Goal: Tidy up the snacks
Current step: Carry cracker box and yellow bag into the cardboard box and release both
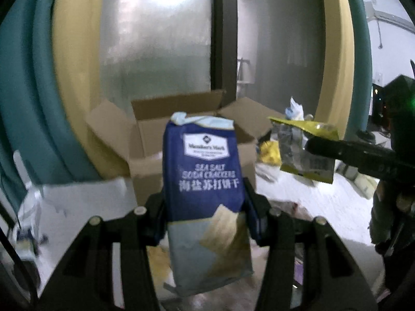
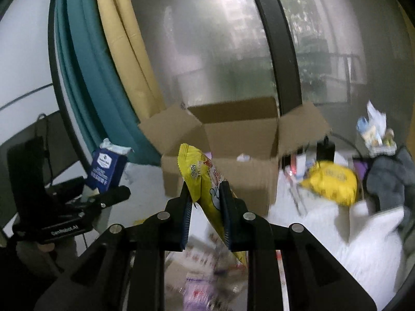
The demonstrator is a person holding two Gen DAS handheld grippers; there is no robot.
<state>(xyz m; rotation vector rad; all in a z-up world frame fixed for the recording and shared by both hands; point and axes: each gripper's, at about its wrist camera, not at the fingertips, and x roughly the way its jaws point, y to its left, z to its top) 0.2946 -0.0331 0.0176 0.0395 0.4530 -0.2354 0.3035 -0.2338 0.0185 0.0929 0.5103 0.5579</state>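
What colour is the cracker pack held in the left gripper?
Dark blue with white lettering and a pale lower part; the cracker pack in the left gripper shows best in the left wrist view.

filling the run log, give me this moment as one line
left gripper: shut on cracker pack | right gripper: shut on yellow snack bag | cardboard box: open, ahead

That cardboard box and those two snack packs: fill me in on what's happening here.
A person is working with a handheld gripper in each hand. The left gripper is shut on a blue soda cracker pack, held upright in front of the open cardboard box. The right gripper is shut on a yellow snack bag, also held up in front of the box. Neither pack is in the box yet. More snacks, including a yellow pouch, lie scattered on the white surface to the right.
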